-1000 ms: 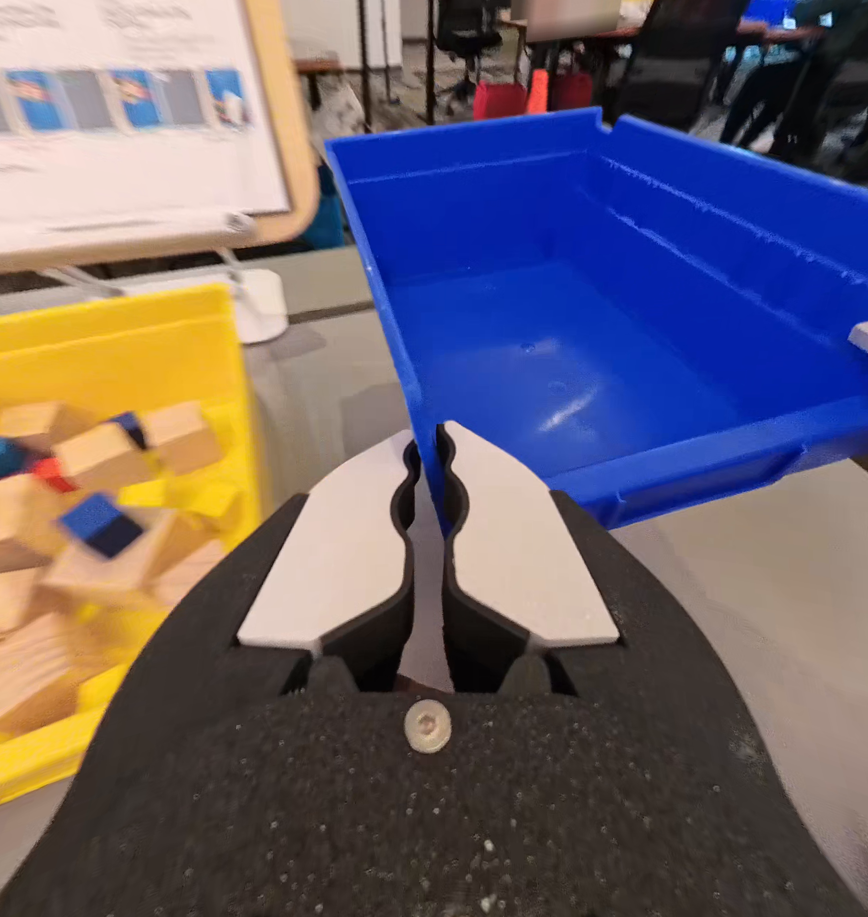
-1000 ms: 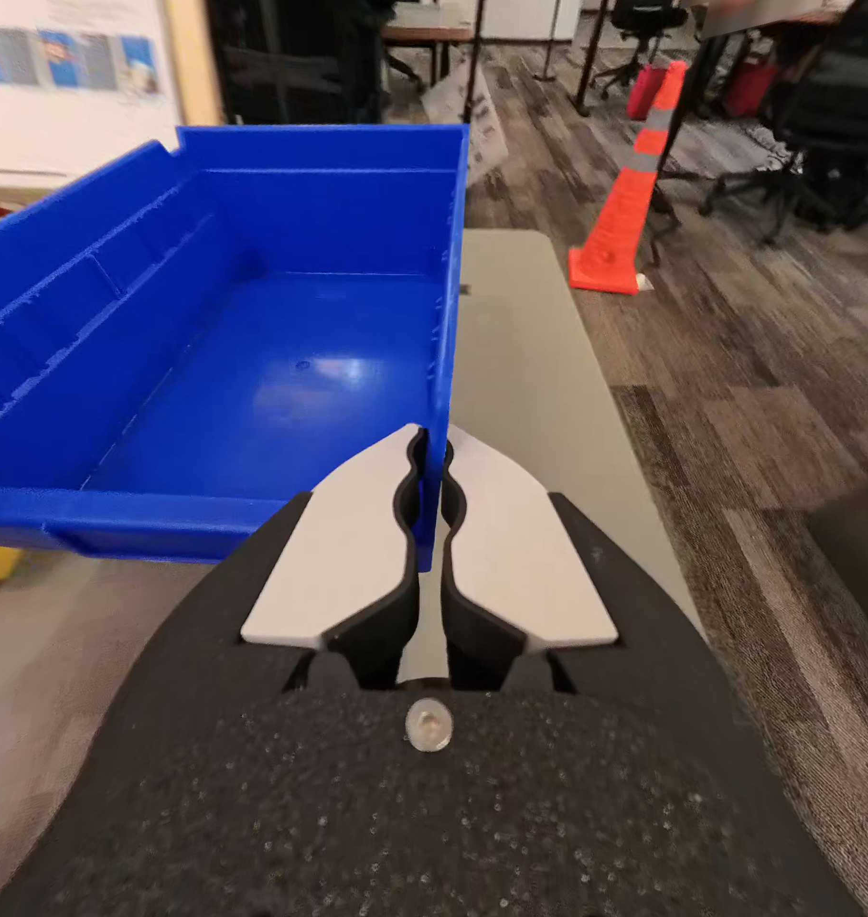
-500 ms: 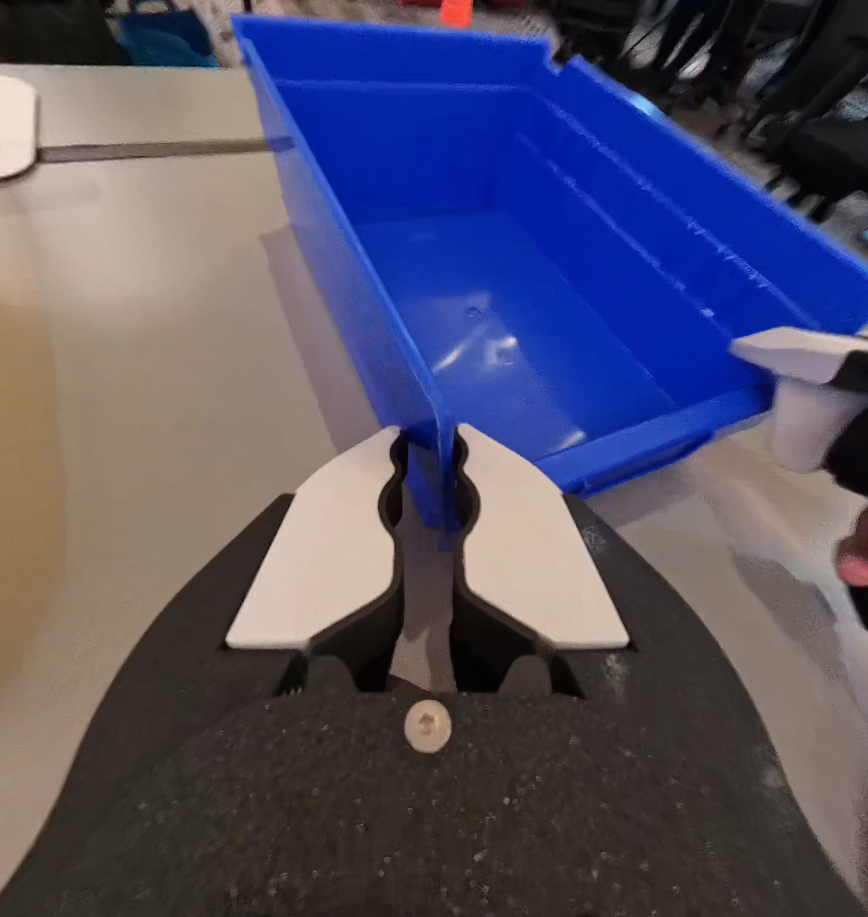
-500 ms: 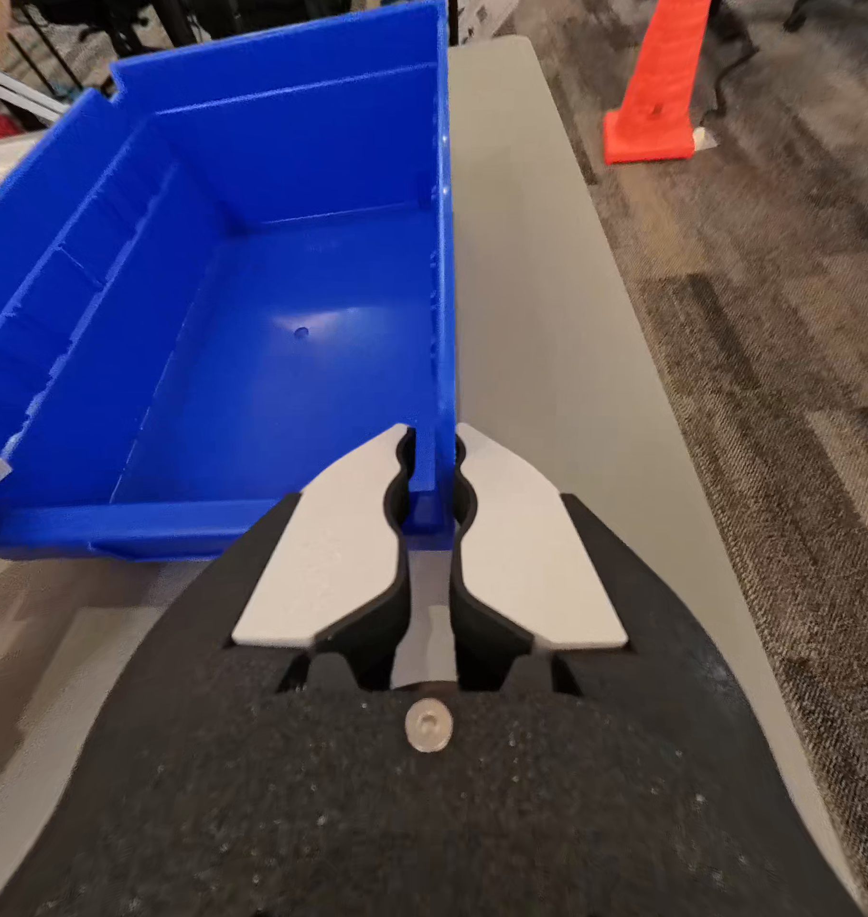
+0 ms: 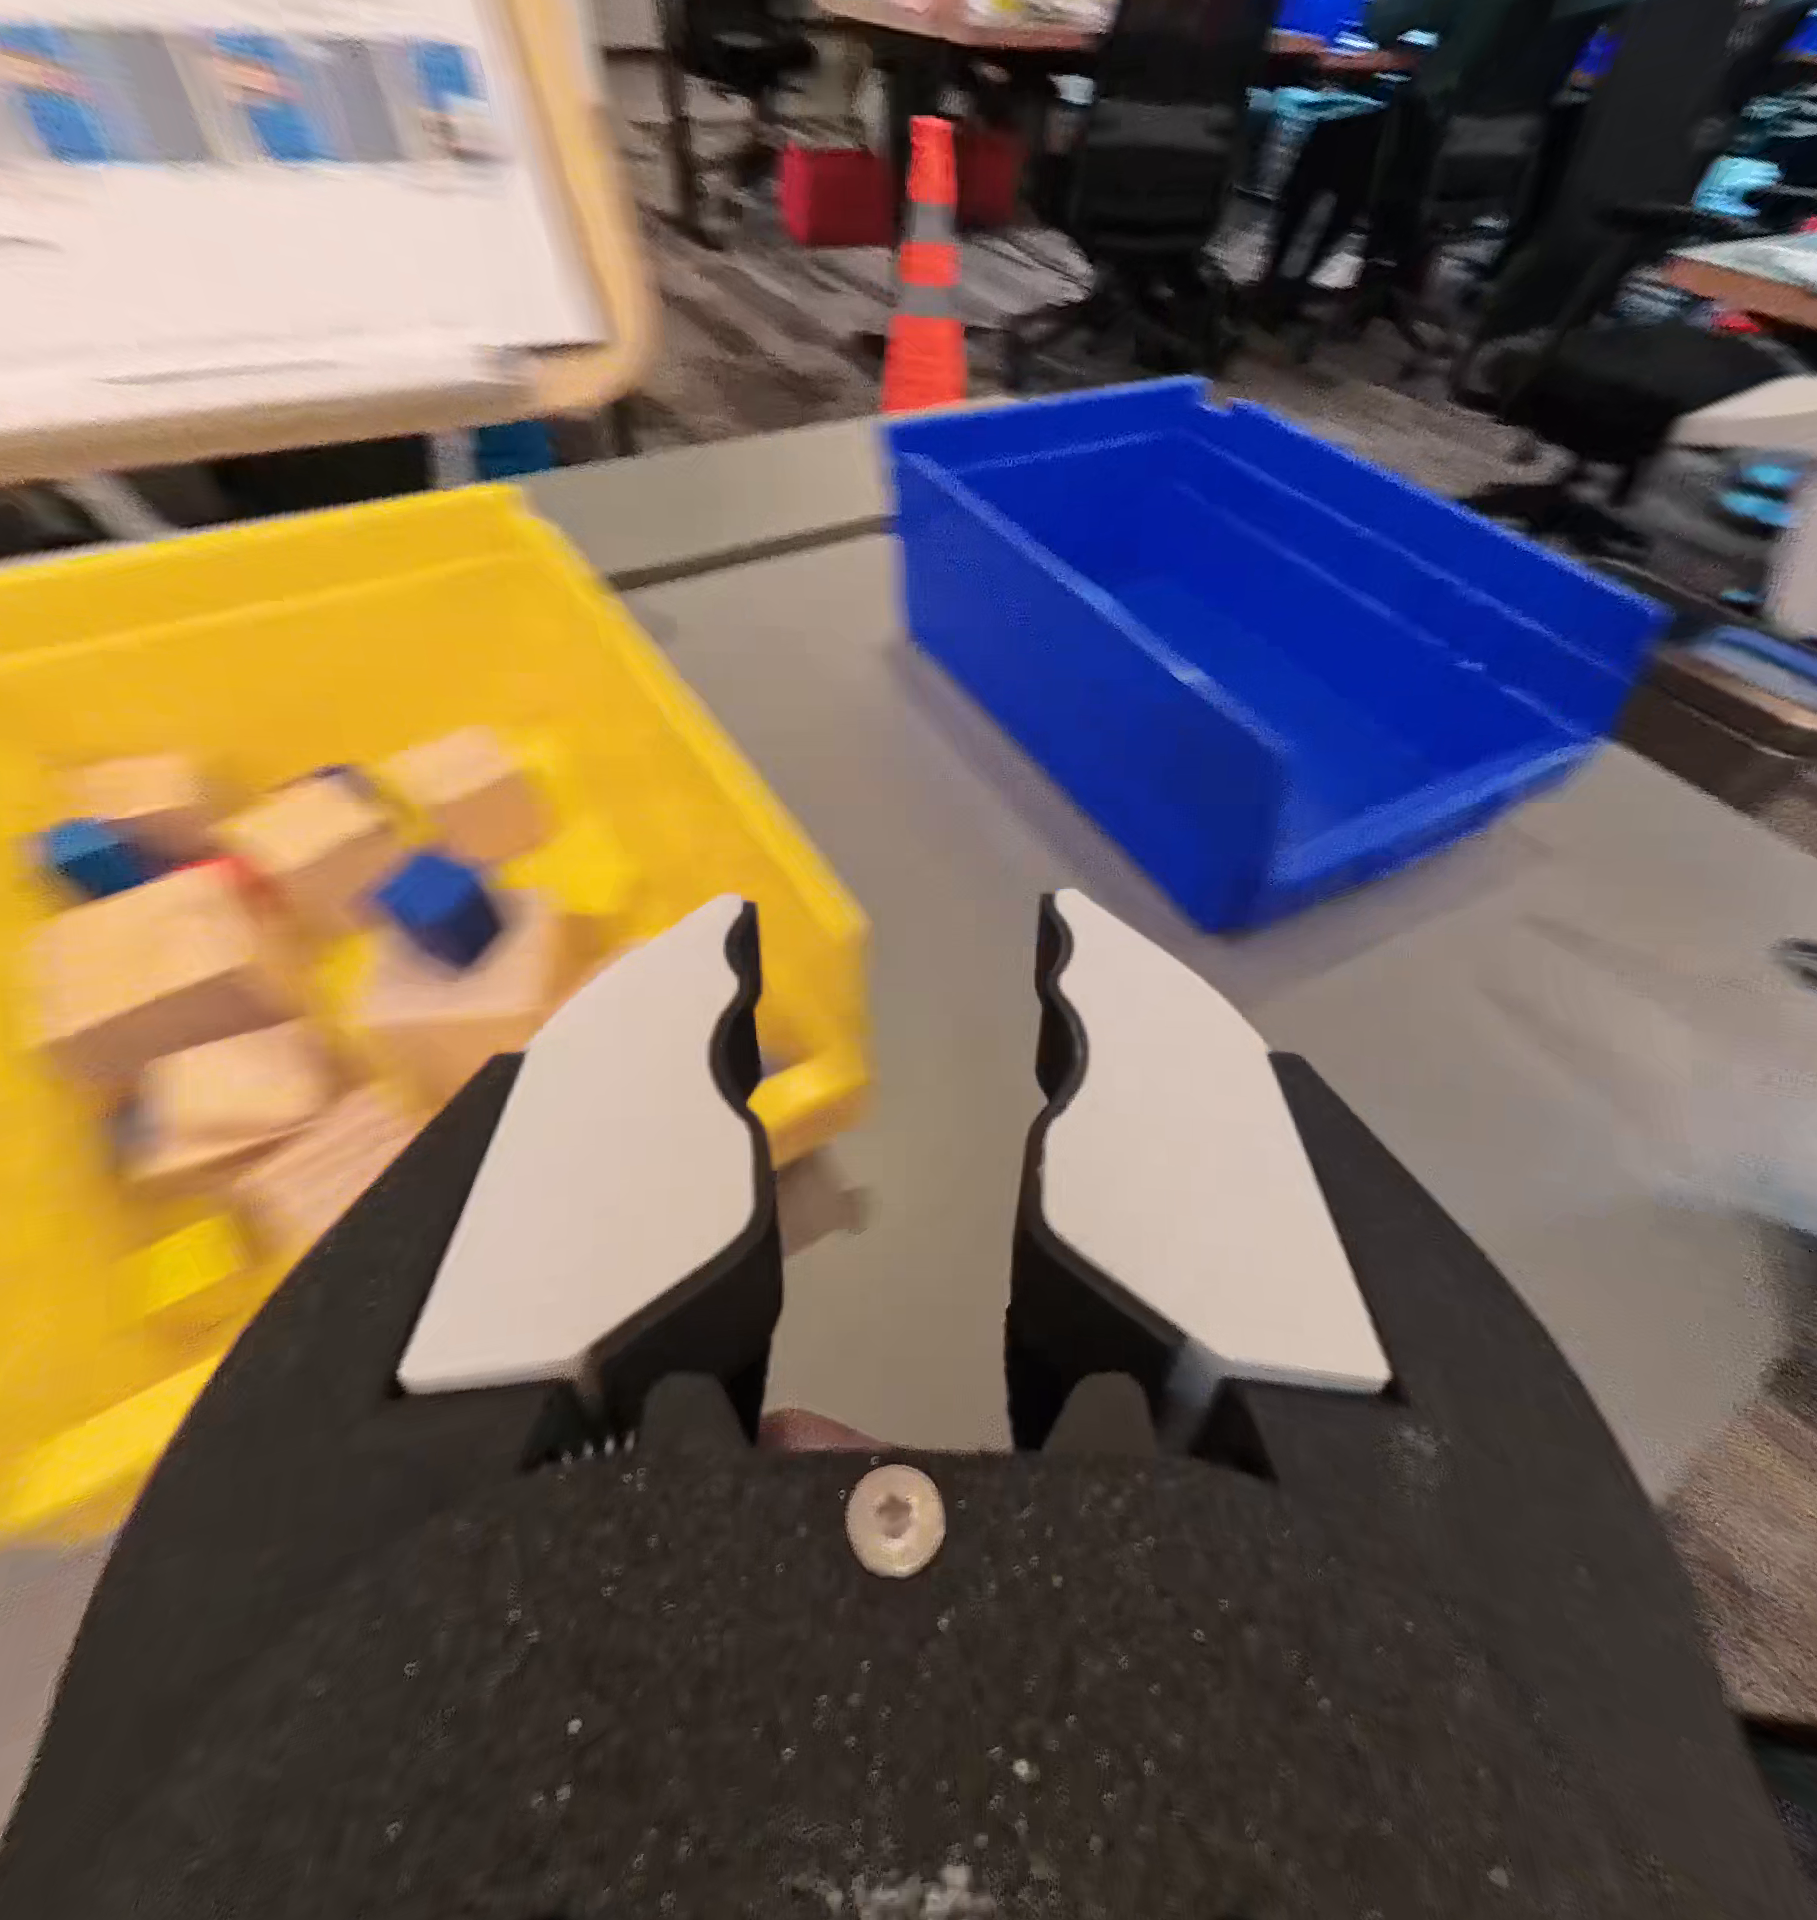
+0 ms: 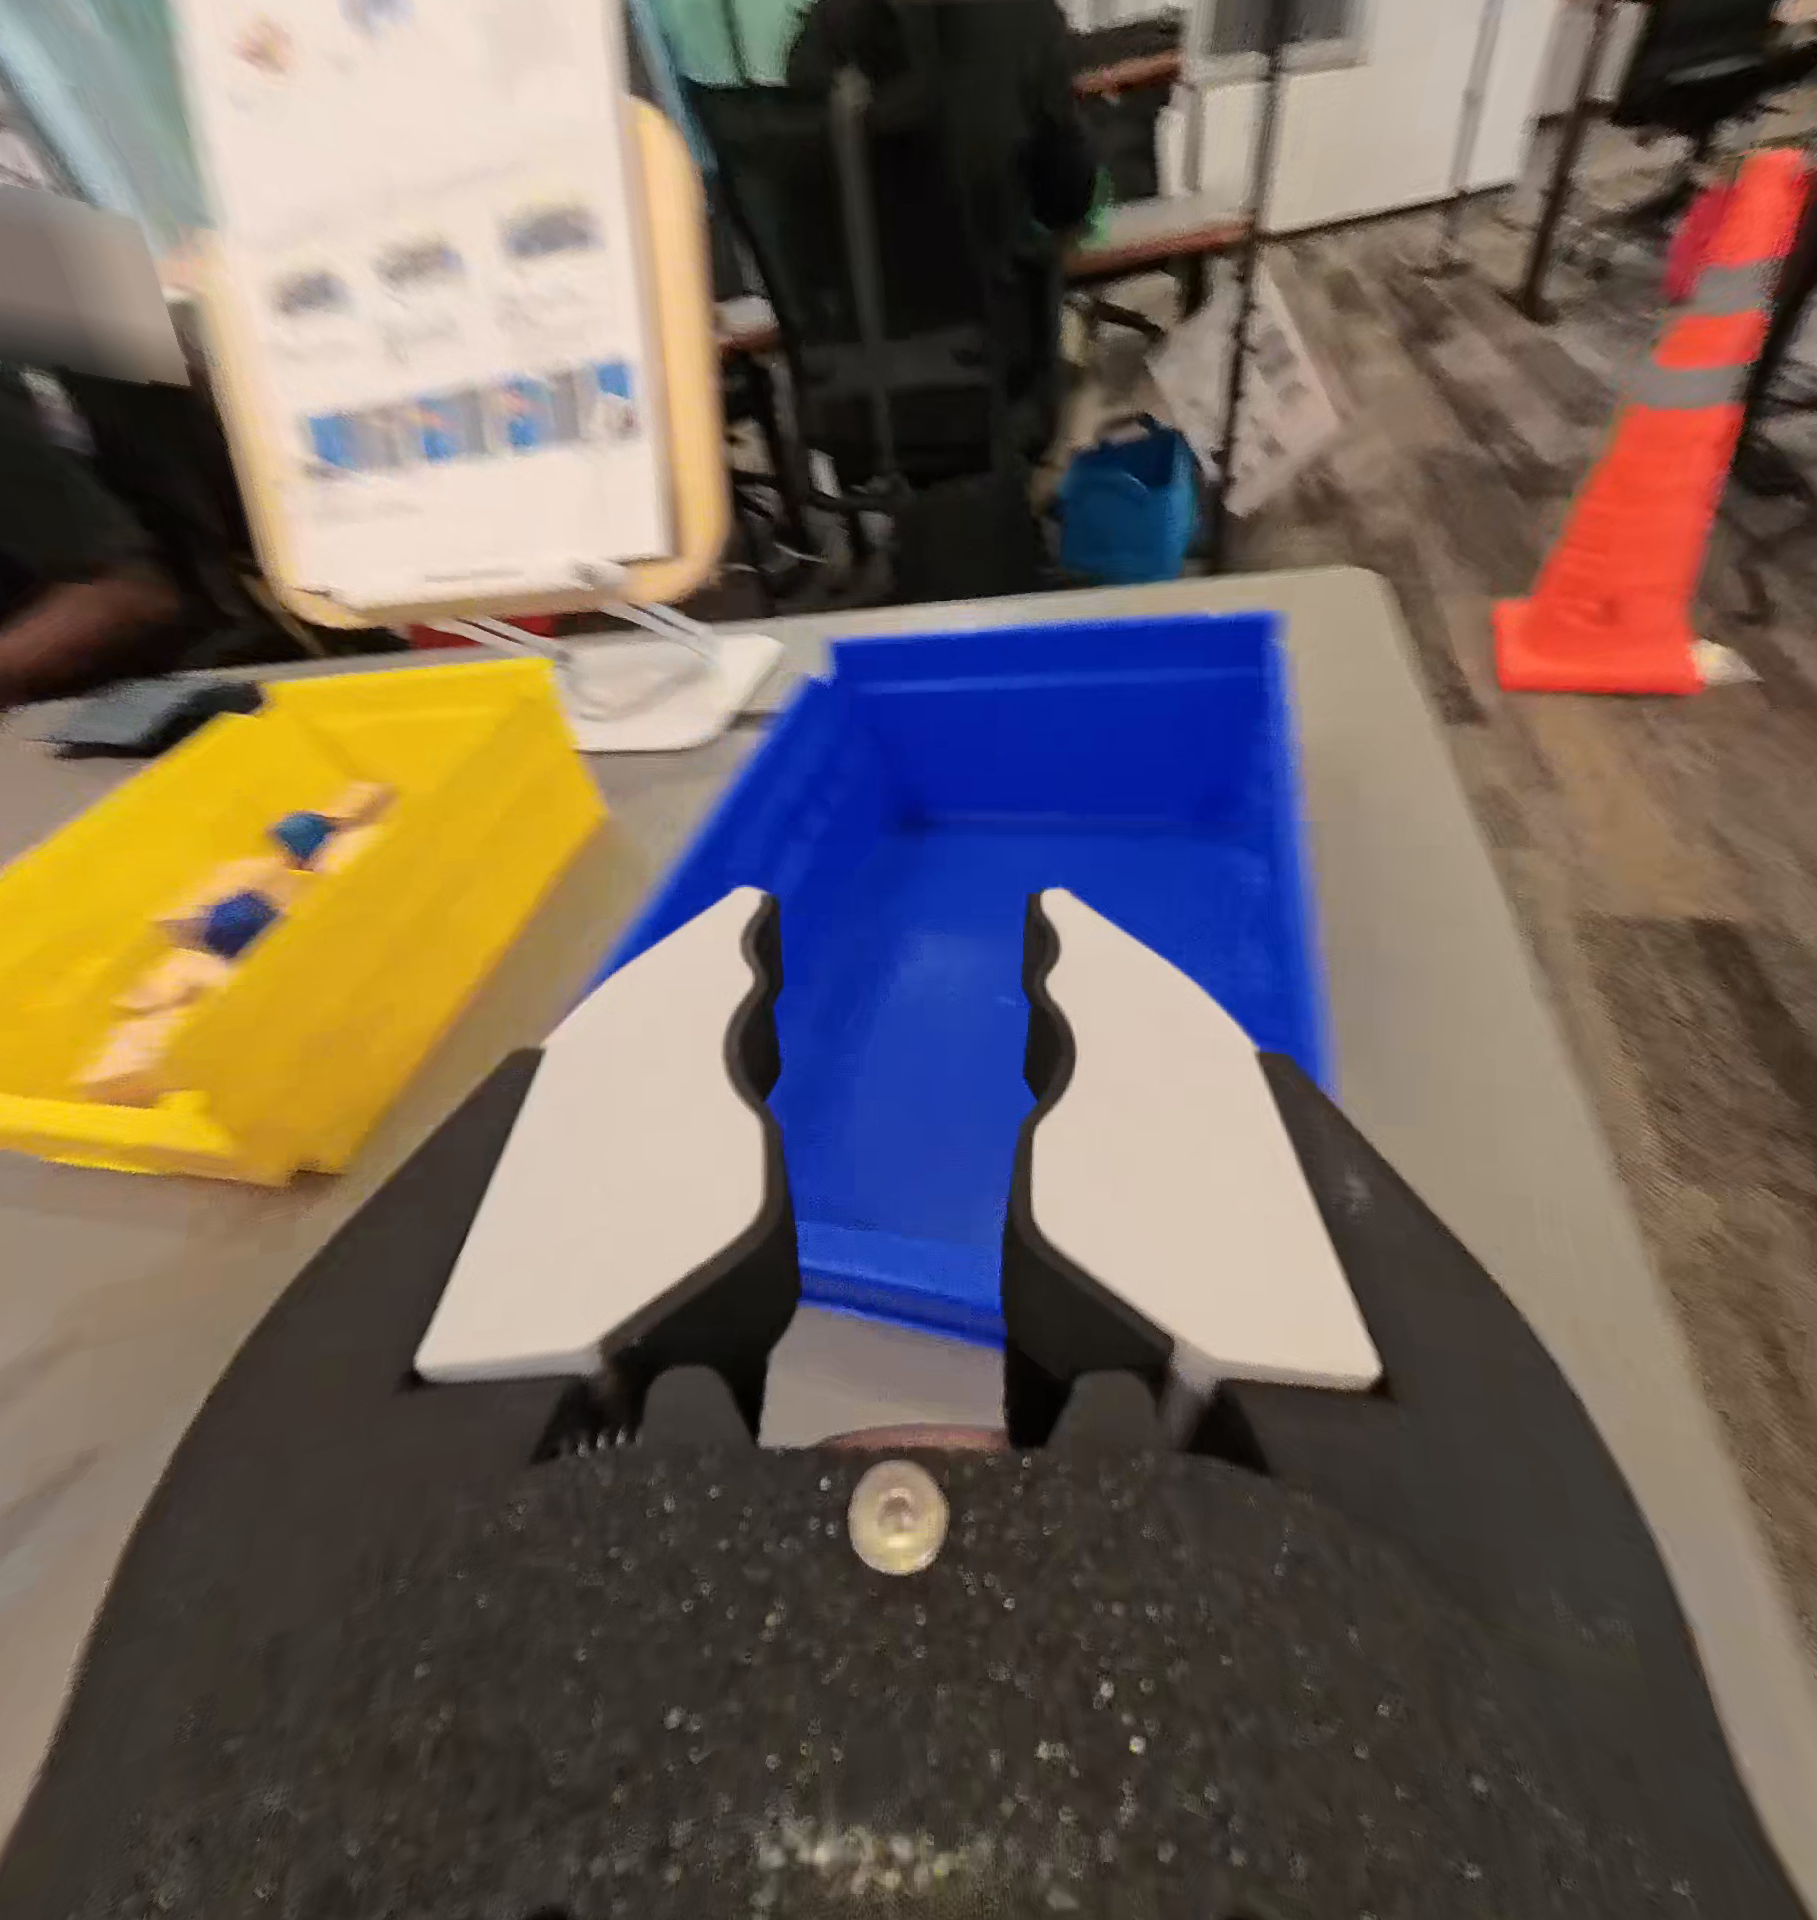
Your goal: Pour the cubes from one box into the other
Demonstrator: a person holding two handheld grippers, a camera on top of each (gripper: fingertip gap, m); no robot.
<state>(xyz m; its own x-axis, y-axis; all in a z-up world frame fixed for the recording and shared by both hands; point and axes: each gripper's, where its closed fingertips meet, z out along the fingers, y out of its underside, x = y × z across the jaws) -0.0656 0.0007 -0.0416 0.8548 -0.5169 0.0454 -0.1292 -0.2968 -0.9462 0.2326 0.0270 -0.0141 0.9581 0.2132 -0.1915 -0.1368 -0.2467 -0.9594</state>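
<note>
The blue box stands empty on the grey table; it also shows in the right wrist view. The yellow box on the left holds several wooden and coloured cubes; it also shows in the right wrist view with its cubes. My left gripper is open and holds nothing, above the table between the two boxes, by the yellow box's near corner. My right gripper is open and holds nothing, drawn back above the blue box's near end.
A board with a printed sheet stands on a white base behind the boxes. An orange cone stands on the floor to the right. A person sits at the far left. Office chairs stand beyond.
Both grippers were shut on the blue box's side walls, set it down on the table, opened and drew back. The left one has swung towards the yellow box.
</note>
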